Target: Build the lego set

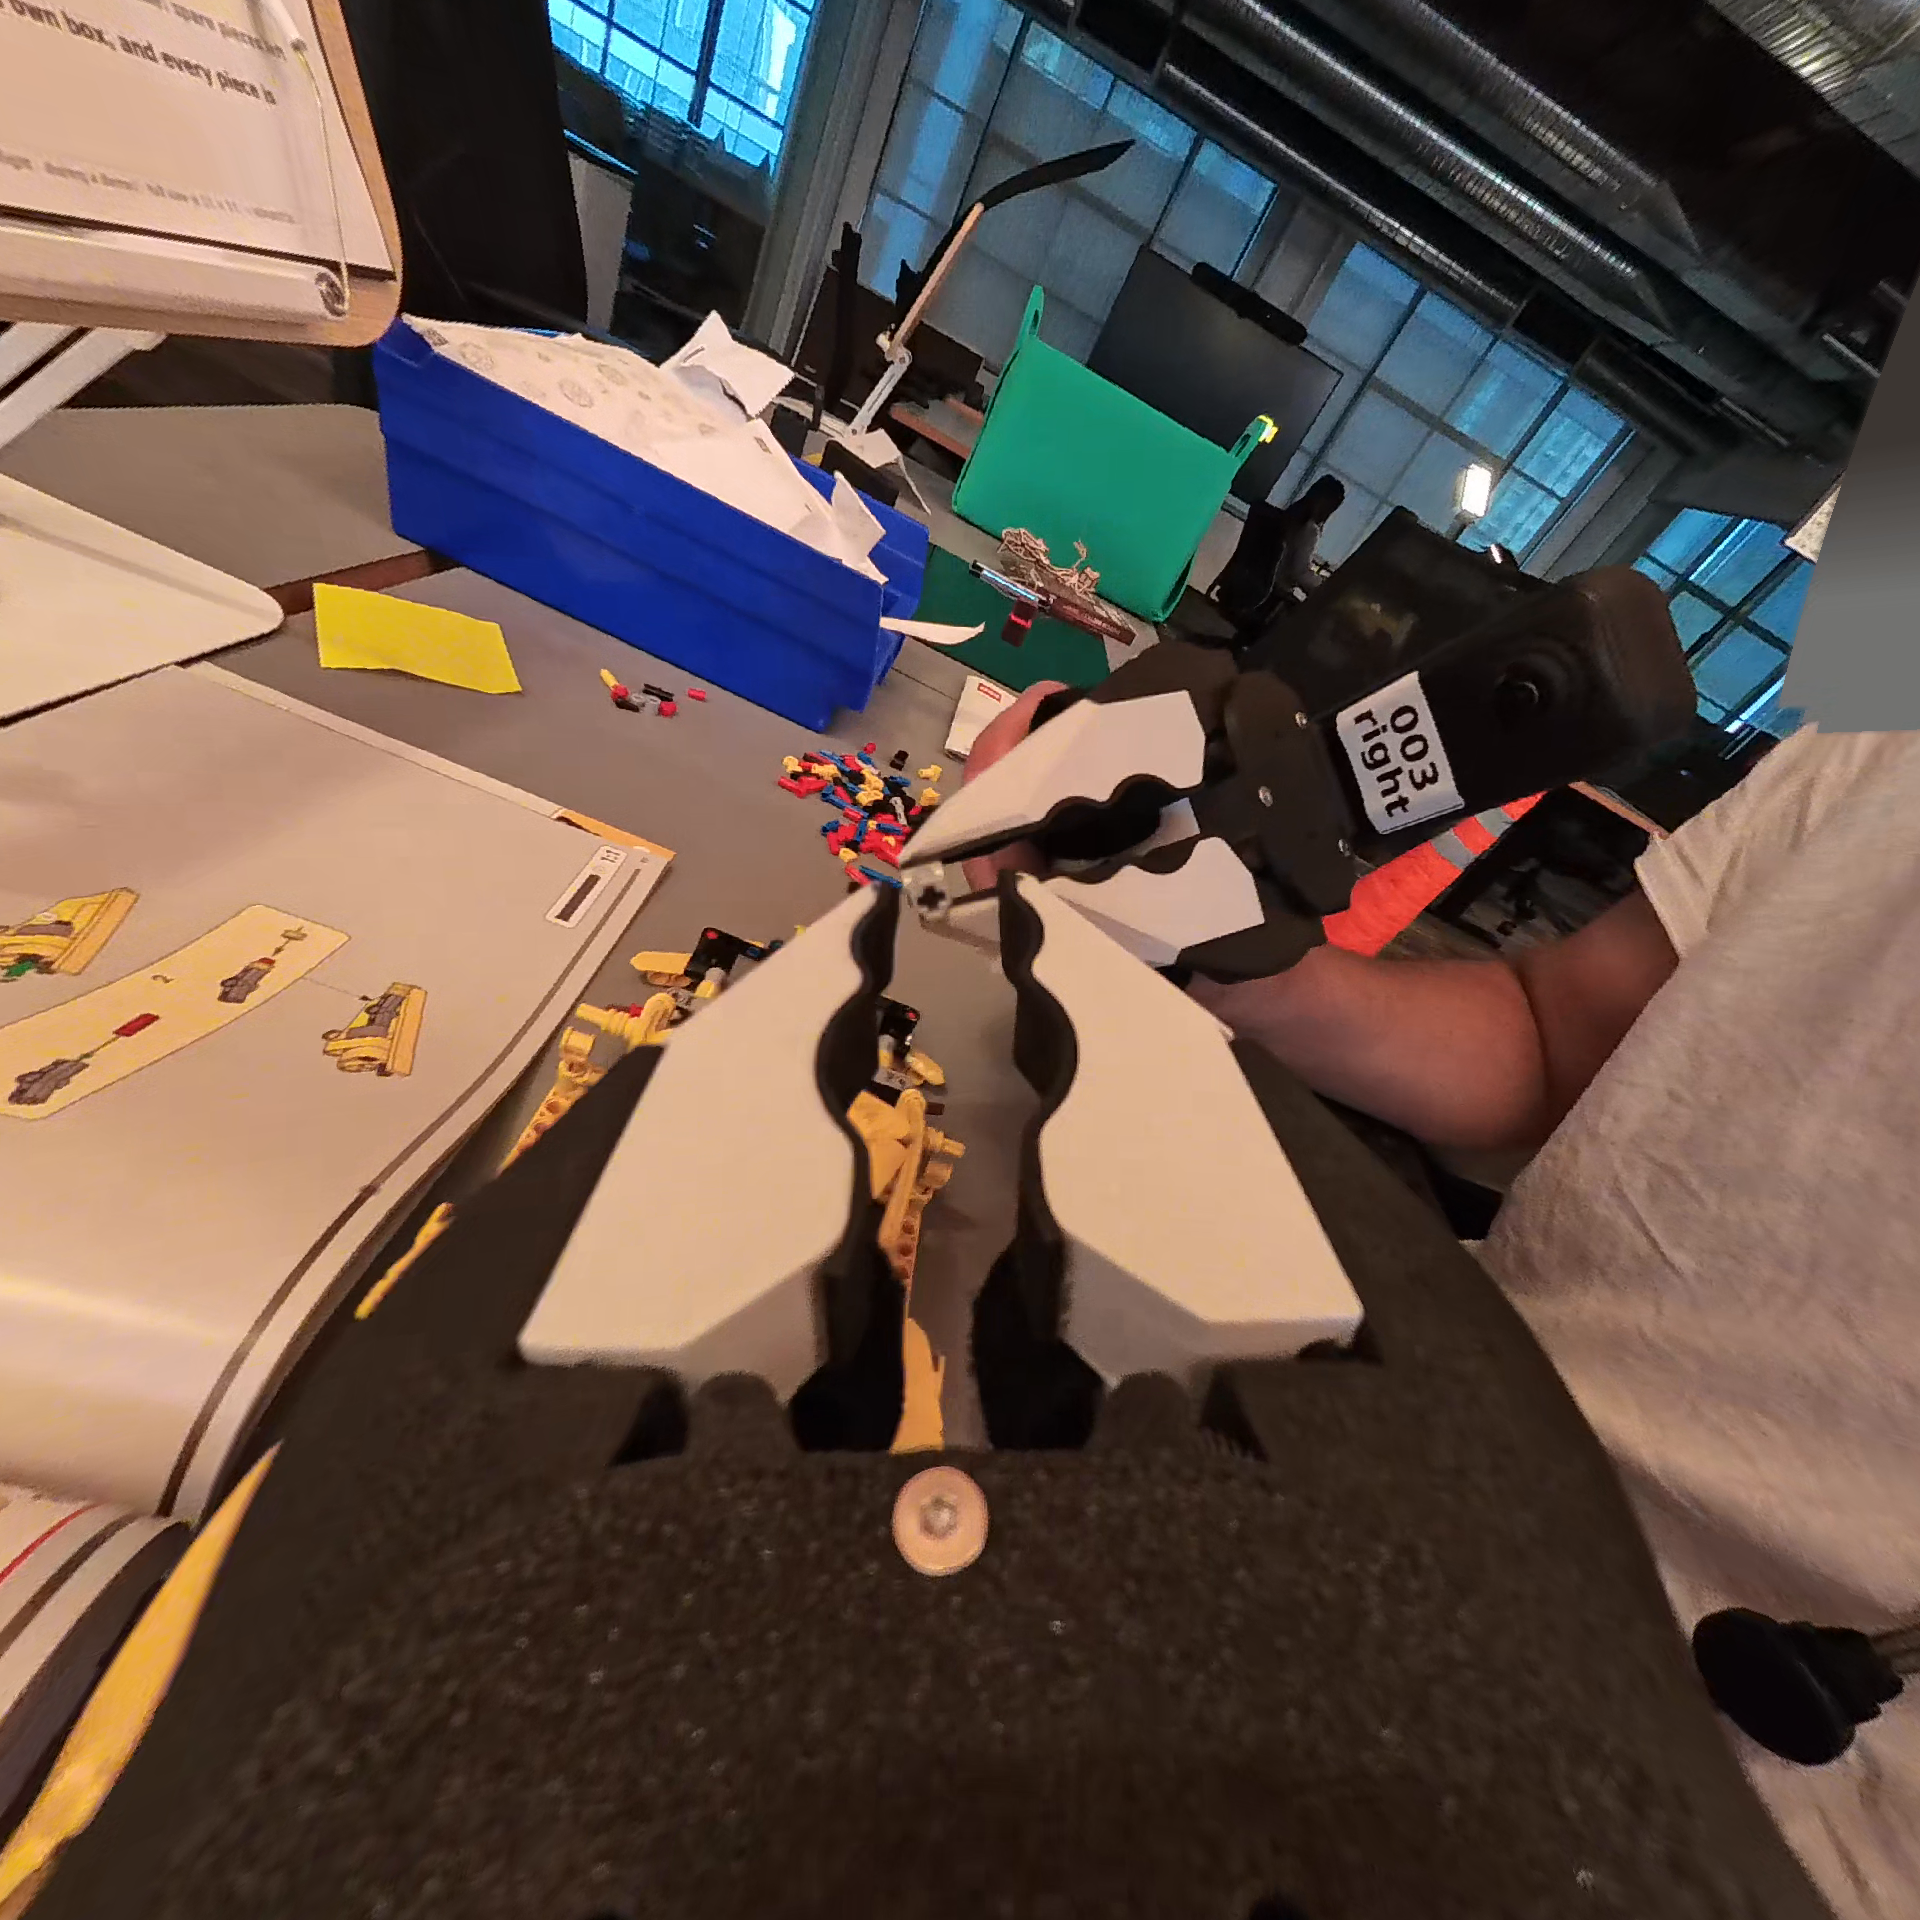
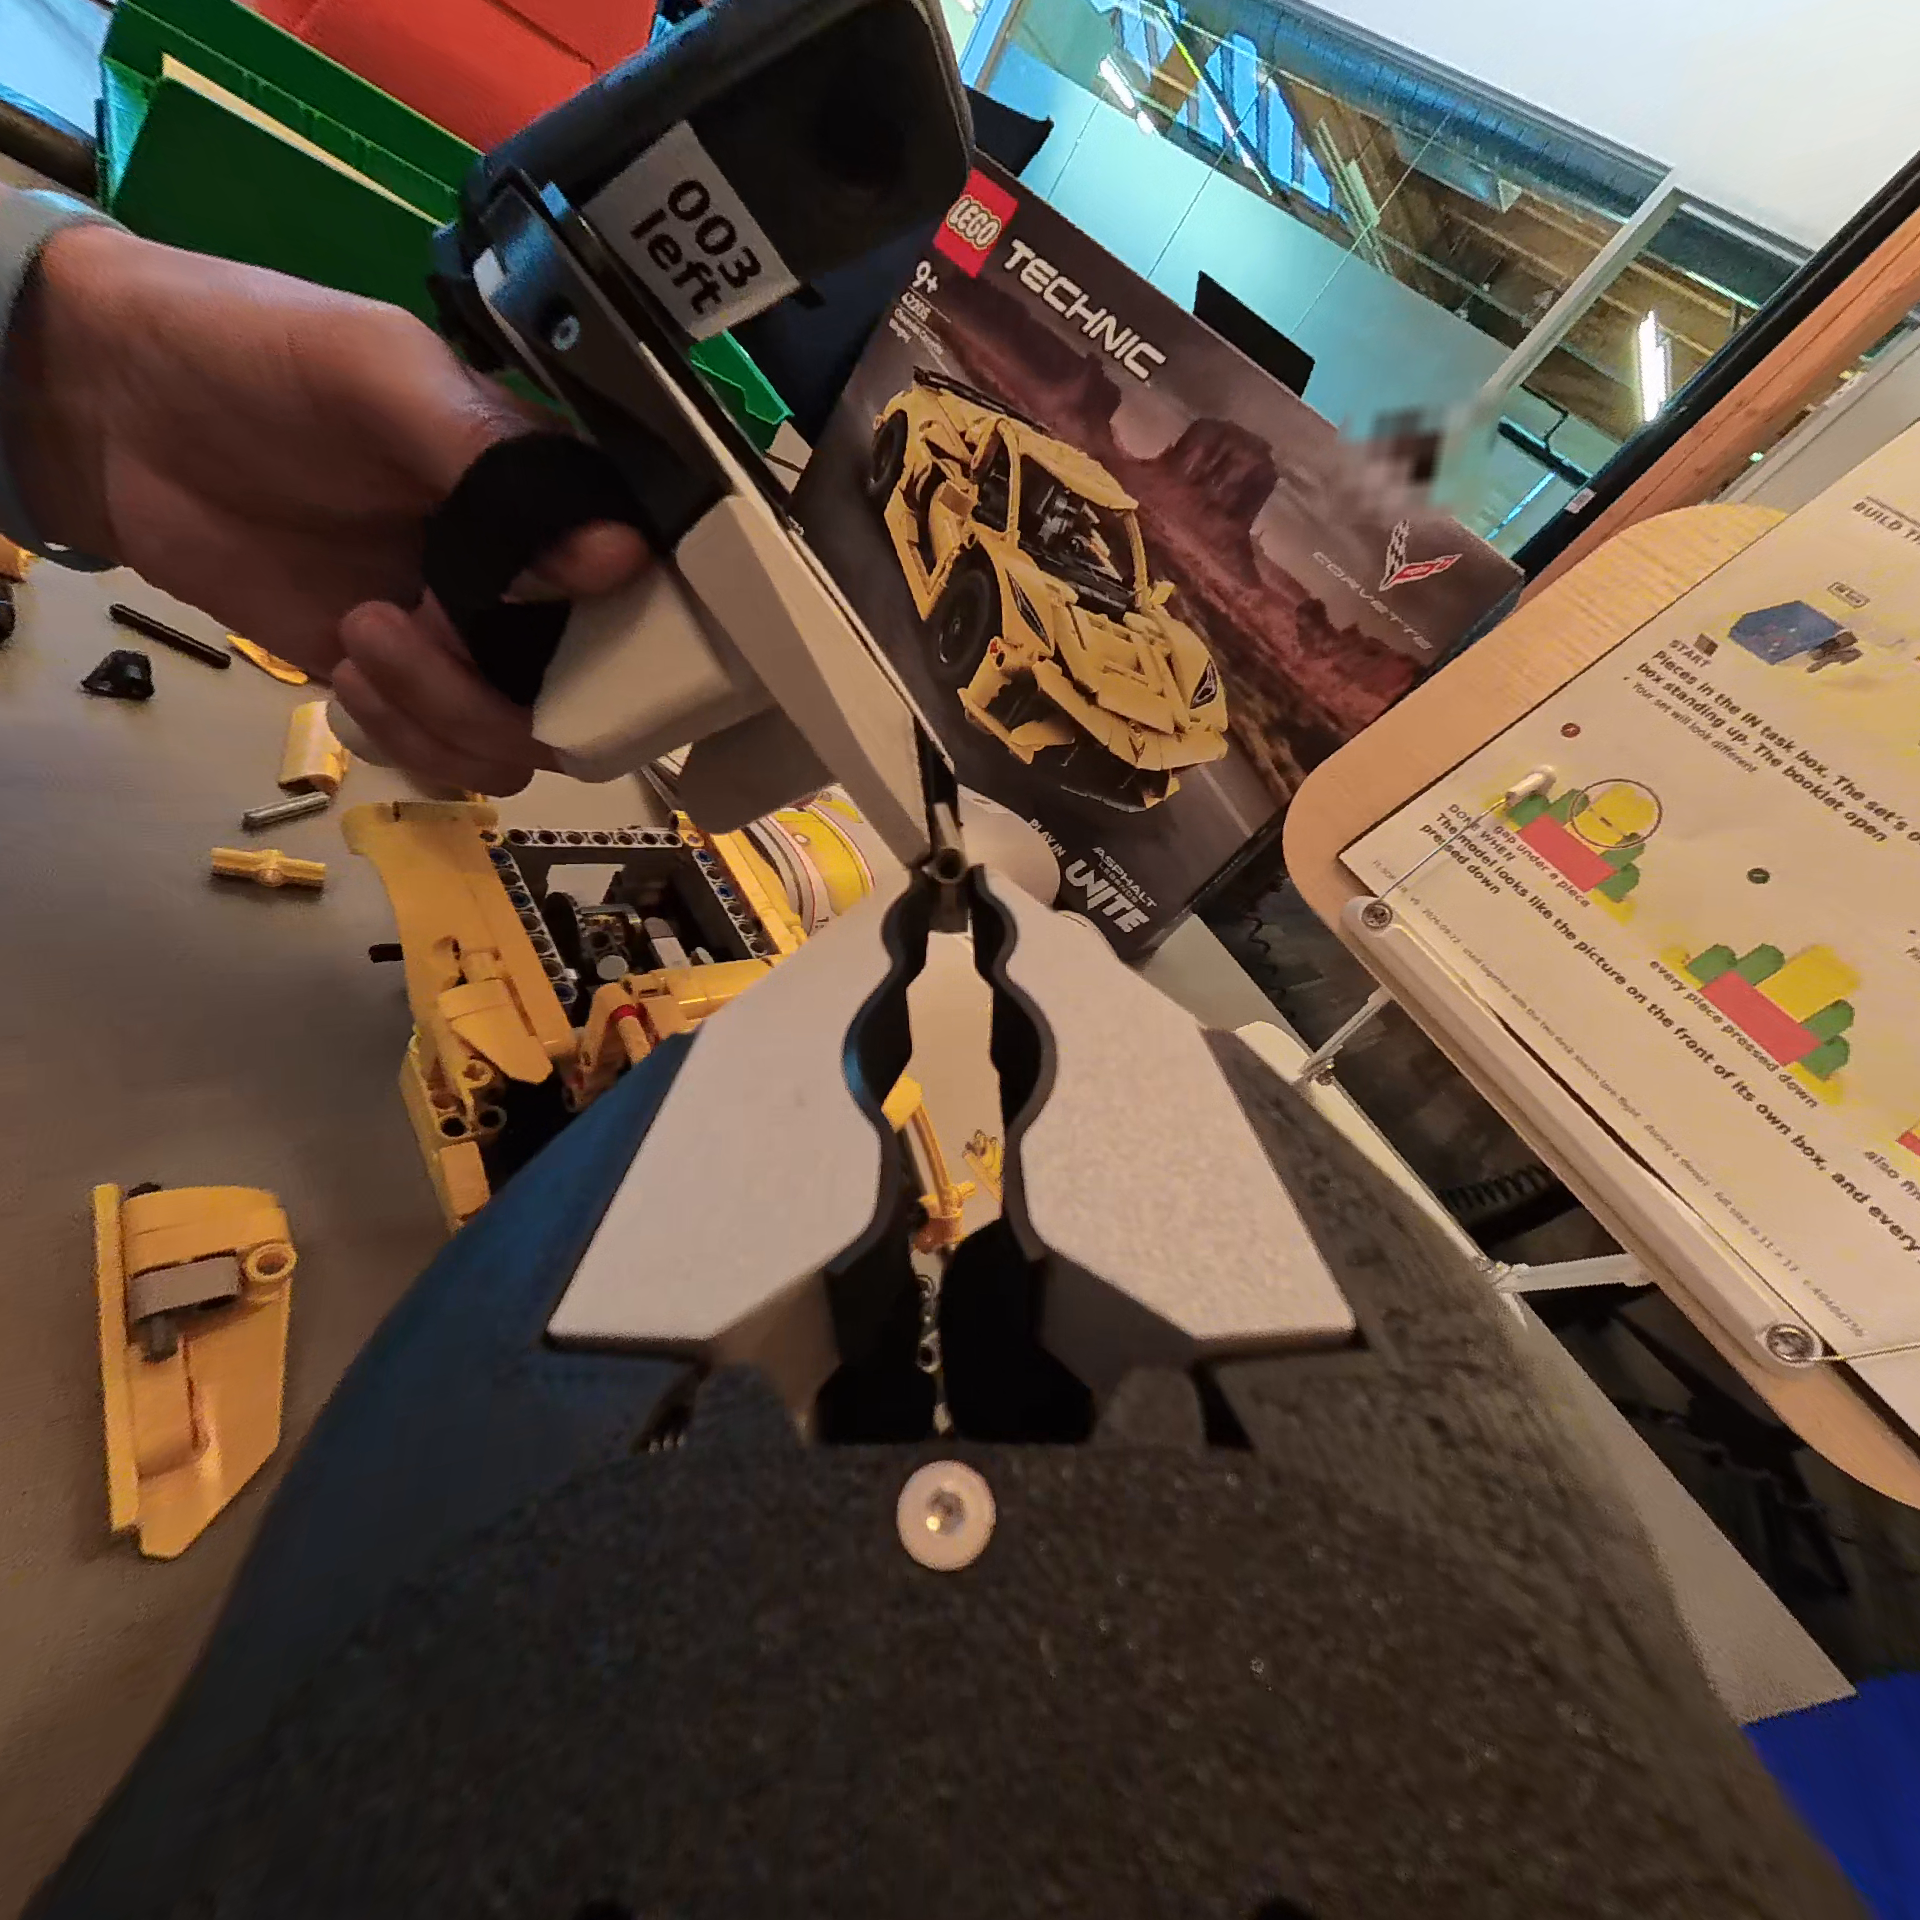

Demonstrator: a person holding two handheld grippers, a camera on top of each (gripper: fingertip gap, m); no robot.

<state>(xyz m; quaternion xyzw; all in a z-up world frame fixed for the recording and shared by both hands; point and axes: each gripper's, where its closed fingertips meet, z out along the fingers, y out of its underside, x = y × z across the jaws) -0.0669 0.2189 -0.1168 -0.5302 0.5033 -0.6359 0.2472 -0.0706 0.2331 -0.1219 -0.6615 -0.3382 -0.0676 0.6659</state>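
Note:
My right gripper (image 2: 948, 888) is shut on a small grey connector (image 2: 945, 868) with a cross hole, held in the air above the table. In the left wrist view it comes in from the right (image 1: 920, 873) and holds the connector (image 1: 932, 896). My left gripper (image 1: 953, 888) meets it tip to tip. Its jaws stand a narrow gap apart, and the connector and a short black axle (image 1: 987, 885) span that gap. The partly built yellow car model (image 2: 582, 966) lies on the table below both grippers.
An open instruction booklet (image 1: 312, 987) lies at the left. A pile of small coloured pieces (image 1: 852, 800), a blue bin (image 1: 623, 540) and a green bin (image 1: 1101, 488) lie beyond. A yellow panel assembly (image 2: 187, 1351), the set's box (image 2: 1122, 582) and an instruction board (image 2: 1662, 831) are nearby. Less than 4 cm separates the two grippers' tips. From either gripper's tips it is about 15 cm to the yellow panel assembly (image 2: 187, 1351).

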